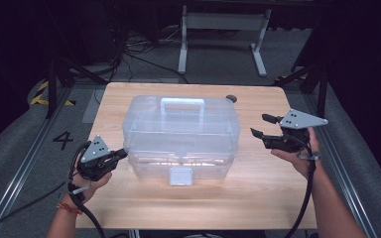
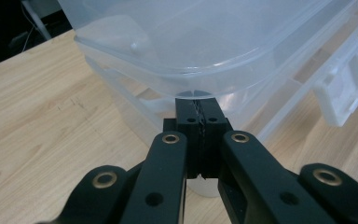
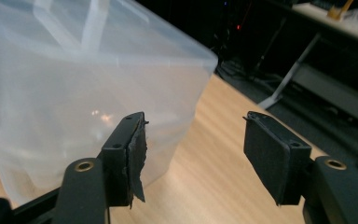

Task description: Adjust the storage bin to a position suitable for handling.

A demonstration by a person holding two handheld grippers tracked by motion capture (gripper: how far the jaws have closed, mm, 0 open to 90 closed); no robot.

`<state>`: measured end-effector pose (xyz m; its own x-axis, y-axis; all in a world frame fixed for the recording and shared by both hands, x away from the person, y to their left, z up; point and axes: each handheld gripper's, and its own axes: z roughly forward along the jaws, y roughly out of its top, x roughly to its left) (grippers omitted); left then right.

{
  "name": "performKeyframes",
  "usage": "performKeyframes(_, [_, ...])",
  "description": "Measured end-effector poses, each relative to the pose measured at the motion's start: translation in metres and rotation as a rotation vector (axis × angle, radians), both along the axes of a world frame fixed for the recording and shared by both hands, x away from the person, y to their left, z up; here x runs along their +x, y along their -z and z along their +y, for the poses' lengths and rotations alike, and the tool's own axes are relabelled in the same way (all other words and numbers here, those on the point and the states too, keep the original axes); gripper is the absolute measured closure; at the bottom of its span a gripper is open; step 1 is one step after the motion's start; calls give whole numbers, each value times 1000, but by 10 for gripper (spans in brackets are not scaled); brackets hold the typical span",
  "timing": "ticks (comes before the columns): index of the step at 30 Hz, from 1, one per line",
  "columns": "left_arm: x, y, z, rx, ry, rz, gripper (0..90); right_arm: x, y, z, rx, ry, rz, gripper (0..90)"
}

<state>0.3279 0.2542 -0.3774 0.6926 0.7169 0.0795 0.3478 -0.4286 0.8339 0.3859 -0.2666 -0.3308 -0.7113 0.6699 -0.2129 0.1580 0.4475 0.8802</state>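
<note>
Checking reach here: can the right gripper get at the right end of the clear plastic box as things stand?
Probably yes. The right gripper has open jaws facing the clear plastic box, with bare table between them.

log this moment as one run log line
left claw: shut, tips at clear storage box | right claw: open, beside box, holding nothing

**A lab recording bay, not a home**

The setting is a test lab or robotics studio. A plain wooden table (image 1: 258, 193) stands alone on grey carpet, framed left and right by metal floor rails (image 1: 15, 173). A number 4 (image 1: 62, 140) is marked on the floor at the left, with yellow-black hazard tape (image 1: 40, 94) farther back. Loose cables (image 1: 134, 54) trail across the far floor beside the white legs of a workbench (image 1: 223, 34). The surroundings are dark.
</note>
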Motion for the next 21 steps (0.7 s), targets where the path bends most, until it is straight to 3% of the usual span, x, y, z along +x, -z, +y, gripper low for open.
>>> performKeyframes(2, [0,-2,0,-1,-3,-3,900,1,6,-1,1,4,10,401])
performKeyframes(5, [2,-7,-2,-6,2,-15,899,1,31,0,-9,0,30,404])
performKeyframes(10, [3,-10,-5,1,12,-26,900,1,44,7,-21,-18,42,405])
performKeyframes(17, [5,-14,-5,-10,11,-37,900,-3,51,23,-22,-75,29,409])
performKeyframes(21, [5,-13,-4,-16,17,-38,900,-3,50,29,18,-77,2,418])
